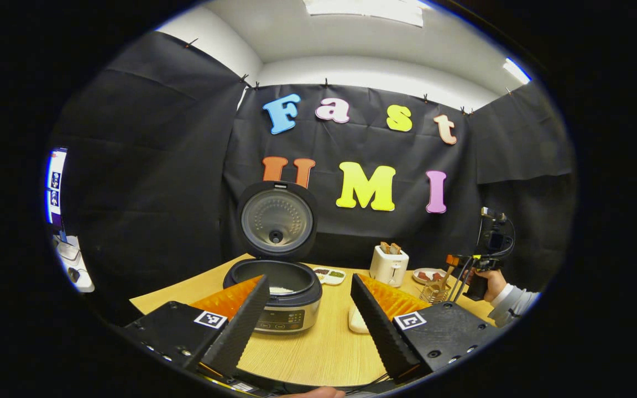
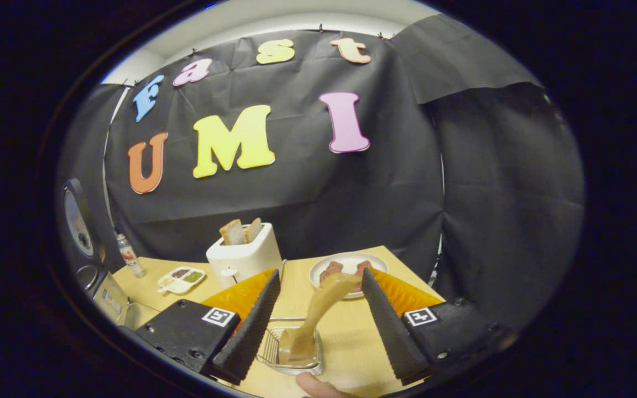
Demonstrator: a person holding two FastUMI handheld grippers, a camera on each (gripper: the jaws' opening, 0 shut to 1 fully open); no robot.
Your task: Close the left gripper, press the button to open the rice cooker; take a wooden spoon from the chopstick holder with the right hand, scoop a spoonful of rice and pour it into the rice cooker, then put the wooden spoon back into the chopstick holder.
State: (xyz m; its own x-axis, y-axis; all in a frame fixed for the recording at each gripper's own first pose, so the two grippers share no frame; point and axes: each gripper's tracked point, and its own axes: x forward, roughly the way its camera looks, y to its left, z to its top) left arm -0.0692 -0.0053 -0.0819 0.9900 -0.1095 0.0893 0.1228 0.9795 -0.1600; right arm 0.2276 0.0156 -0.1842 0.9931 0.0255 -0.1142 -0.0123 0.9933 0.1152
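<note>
Standing in the wire holder point(image 2: 295, 347), the spoon point(image 2: 318, 315) leans with its long axis up and away toward the plate point(image 2: 348, 261). Right gripper point(image 2: 318, 323) is wide around it, not touching. Left gripper point(image 1: 310, 323) is wide before the open cooker point(image 1: 282, 287) on the wooden table point(image 1: 318, 354).

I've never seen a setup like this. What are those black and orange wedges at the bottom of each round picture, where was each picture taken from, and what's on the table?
The wedges are the two fingers of handheld grippers; a person holds one in each hand, and a camera rides on each. In the left gripper view, the left gripper is open, facing a rice cooker whose lid stands up. Farther right you see the other gripper in a hand. In the right gripper view, the right gripper is open above a wire chopstick holder with a wooden spoon standing in it, not gripped. Also on the table: a toaster, a plate and a small dish.
</note>
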